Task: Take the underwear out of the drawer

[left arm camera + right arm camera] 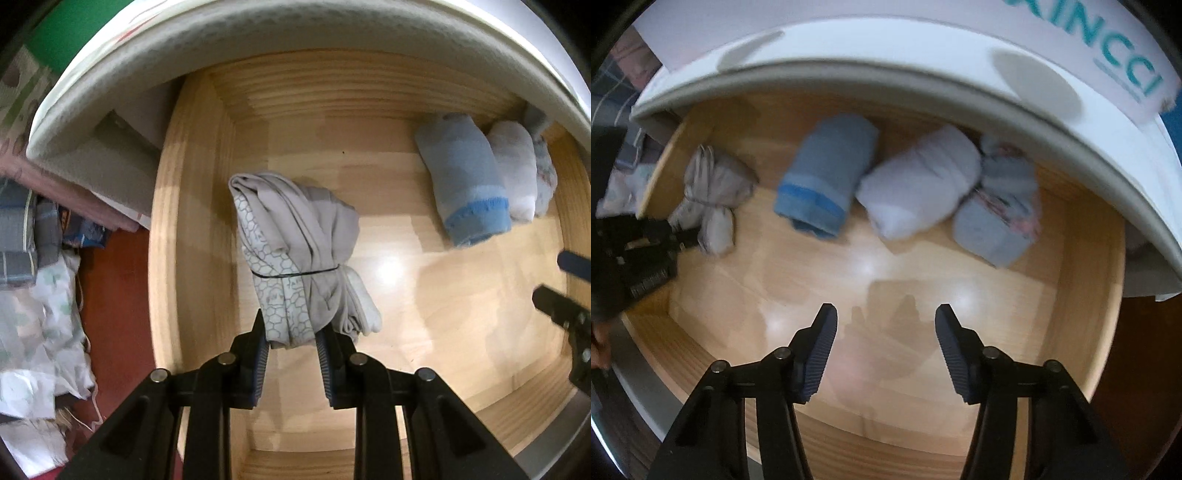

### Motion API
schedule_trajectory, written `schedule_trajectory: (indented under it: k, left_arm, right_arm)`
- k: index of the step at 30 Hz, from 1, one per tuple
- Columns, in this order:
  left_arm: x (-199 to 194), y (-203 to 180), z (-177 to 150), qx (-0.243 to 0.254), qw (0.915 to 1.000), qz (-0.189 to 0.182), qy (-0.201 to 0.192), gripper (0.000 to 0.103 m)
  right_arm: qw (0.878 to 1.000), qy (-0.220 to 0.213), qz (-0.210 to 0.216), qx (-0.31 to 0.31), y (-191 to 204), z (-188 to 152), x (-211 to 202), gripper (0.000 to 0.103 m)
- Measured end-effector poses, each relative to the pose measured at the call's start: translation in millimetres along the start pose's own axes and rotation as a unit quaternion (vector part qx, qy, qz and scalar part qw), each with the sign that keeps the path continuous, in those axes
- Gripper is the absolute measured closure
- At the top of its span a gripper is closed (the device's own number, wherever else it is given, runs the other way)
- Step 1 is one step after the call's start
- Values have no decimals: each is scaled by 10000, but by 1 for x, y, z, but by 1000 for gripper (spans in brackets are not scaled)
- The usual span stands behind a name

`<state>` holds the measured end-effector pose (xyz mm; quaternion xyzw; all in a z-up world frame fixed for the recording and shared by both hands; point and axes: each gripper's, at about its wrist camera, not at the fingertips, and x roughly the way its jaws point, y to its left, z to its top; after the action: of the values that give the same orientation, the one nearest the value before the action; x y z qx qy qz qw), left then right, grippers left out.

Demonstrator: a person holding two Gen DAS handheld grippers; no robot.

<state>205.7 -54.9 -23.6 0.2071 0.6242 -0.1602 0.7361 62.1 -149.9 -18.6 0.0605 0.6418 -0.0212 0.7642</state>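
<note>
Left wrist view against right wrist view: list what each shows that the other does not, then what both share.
Only the left wrist view: the thin dark band tied round the grey bundle, clamped in the left gripper, and crumpled cloth outside the drawer.
Only the right wrist view: teal lettering on the white edge, and the empty right gripper.
Both: wooden drawer, blue roll, white roll.

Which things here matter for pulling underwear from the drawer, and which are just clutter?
Job:
- left gripper, shut on grey bundle
- right gripper, open, empty
- wooden drawer
- blue roll, white roll, patterned roll

Clutter:
- crumpled cloth beside drawer
</note>
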Motion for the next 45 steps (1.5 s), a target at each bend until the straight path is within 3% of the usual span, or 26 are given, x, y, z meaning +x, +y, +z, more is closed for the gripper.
schedule_trajectory:
  k: [10, 26, 32, 34, 38, 45]
  left_arm:
    - [-13, -8, -4, 59, 9999, -45, -115, 79]
    - [-16, -9, -14, 78, 9998, 55, -162, 79]
    - [-16, -7, -14, 88, 9998, 58, -169, 79]
    - [-16, -7, -15, 91, 9998, 57, -175, 79]
    - [-16, -7, -15, 94, 9998, 61, -182, 79]
    - [-14, -8, -14, 105, 9998, 69, -175, 79]
  right_arm:
    - [9982, -249, 59, 535, 28, 17, 0, 53]
    - [9954, -556, -236, 741, 51, 53, 10, 53]
    - [9953, -432, -343, 793, 54, 67, 15, 60]
    - [9955, -404, -417, 747, 56, 72, 18, 67]
    - [9958, -189, -368, 818, 54, 69, 25, 89]
    - [9947, -30, -265, 993, 42, 73, 26, 96]
